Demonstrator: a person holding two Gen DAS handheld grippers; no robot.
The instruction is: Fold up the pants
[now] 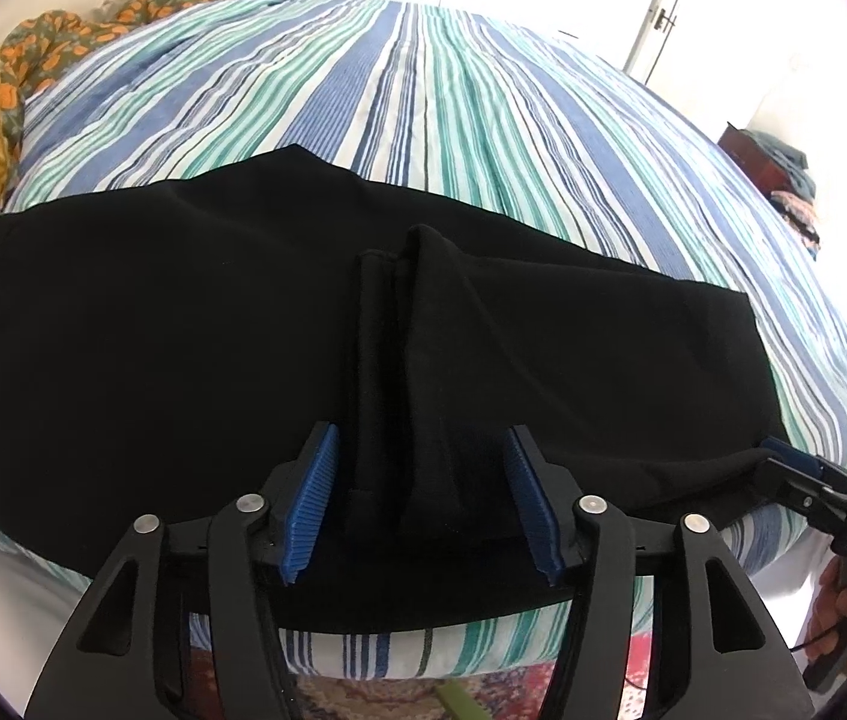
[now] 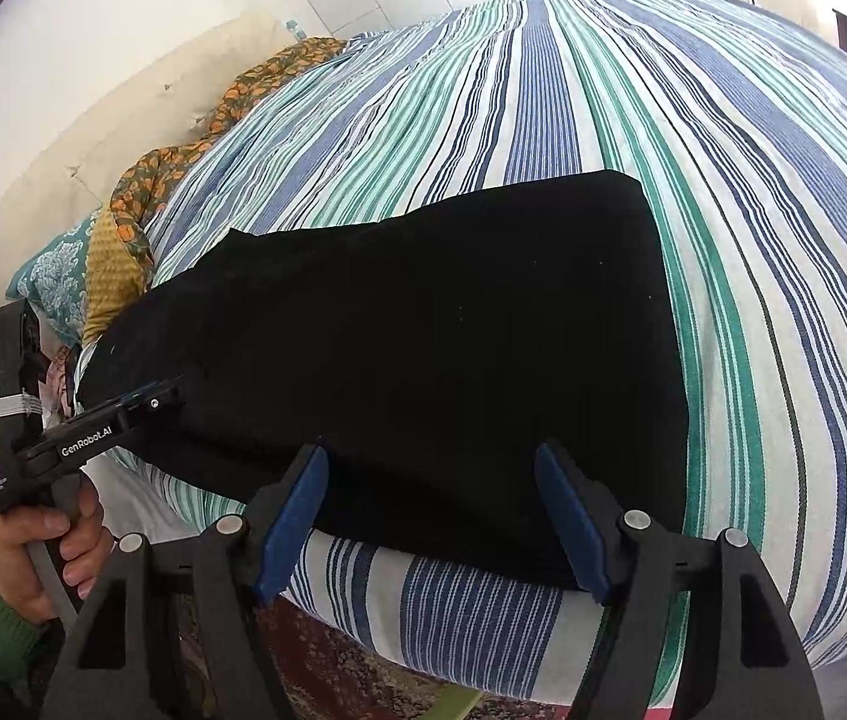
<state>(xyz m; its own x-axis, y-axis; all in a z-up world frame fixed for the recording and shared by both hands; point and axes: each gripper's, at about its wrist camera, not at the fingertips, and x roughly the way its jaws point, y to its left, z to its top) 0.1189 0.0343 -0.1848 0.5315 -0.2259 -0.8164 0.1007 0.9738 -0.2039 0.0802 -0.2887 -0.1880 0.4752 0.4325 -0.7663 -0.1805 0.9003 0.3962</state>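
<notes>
Pants lay black across near edge of striped bedspread, already doubled leg on leg, we judged. Our left gripper stood spread, pads clear of raised ridge of cloth between them. Our right gripper also spread, straddling hem end at bed edge, pinching nothing. Step in hand, as we read it: release after one fold. Next move called for fresh pinch at one end, then carrying it over toward the other.
</notes>
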